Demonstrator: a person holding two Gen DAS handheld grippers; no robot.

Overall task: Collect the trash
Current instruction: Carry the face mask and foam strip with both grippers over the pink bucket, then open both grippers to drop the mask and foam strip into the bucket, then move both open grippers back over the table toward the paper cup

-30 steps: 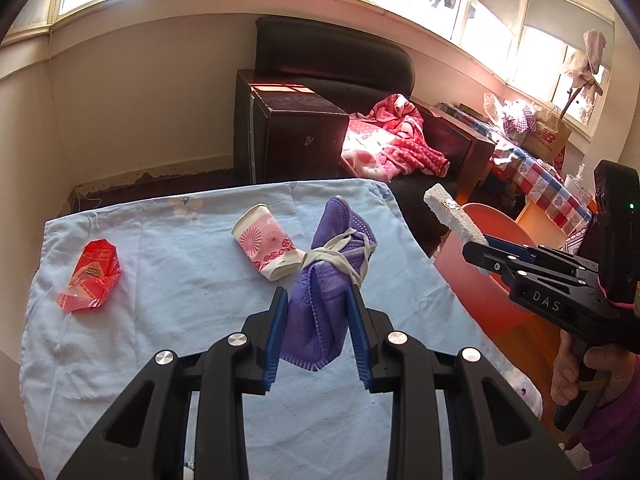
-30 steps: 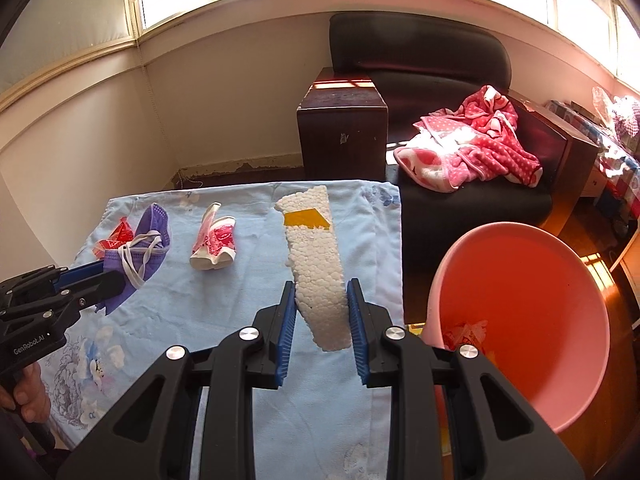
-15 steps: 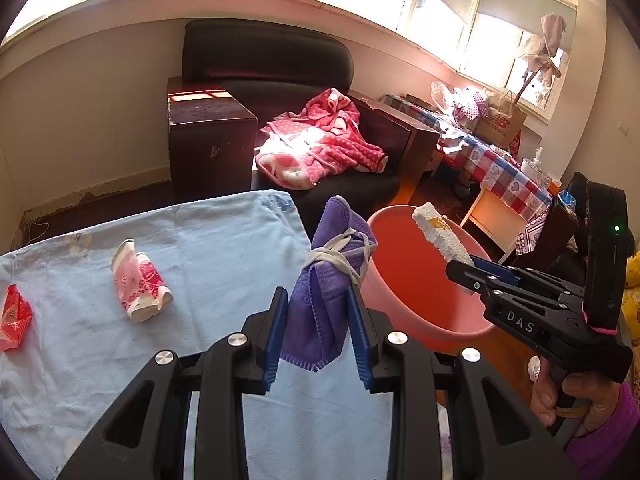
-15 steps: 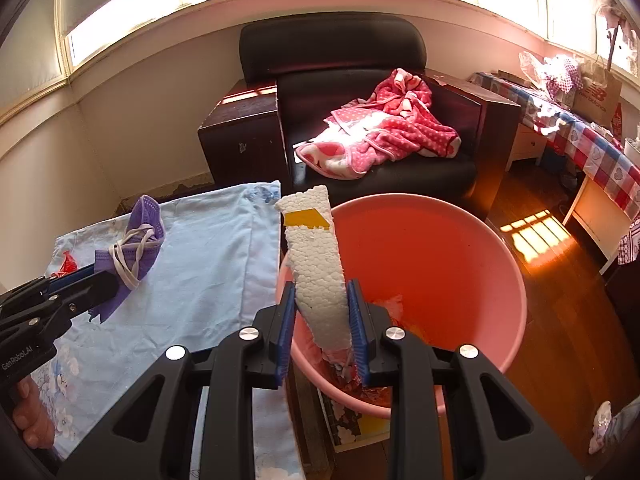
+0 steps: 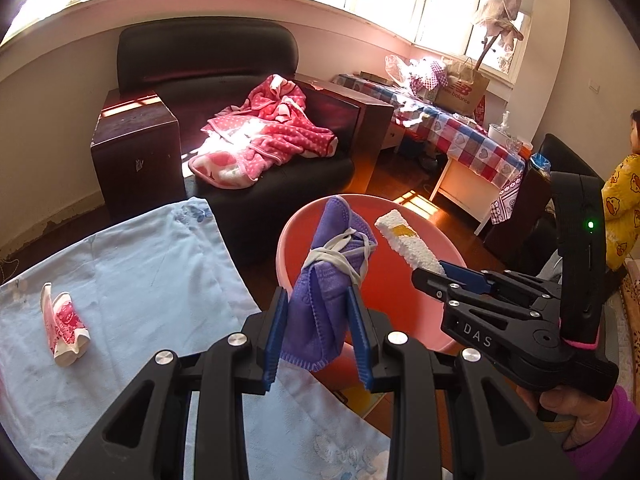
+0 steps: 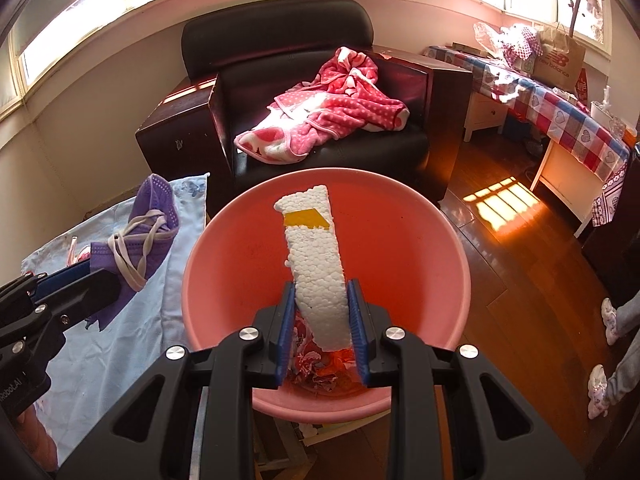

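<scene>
Round pink basin; beaded white foam strip; purple mask.

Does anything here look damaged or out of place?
Yes. The paper cup lying on the blue cloth is crushed flat, and the foam piece in the right tongs has a ragged, broken edge. Nothing has spilled.

Purple face mask clamped upright, white foam strip clamped over pink basin, crushed pink cup on cloth
</scene>
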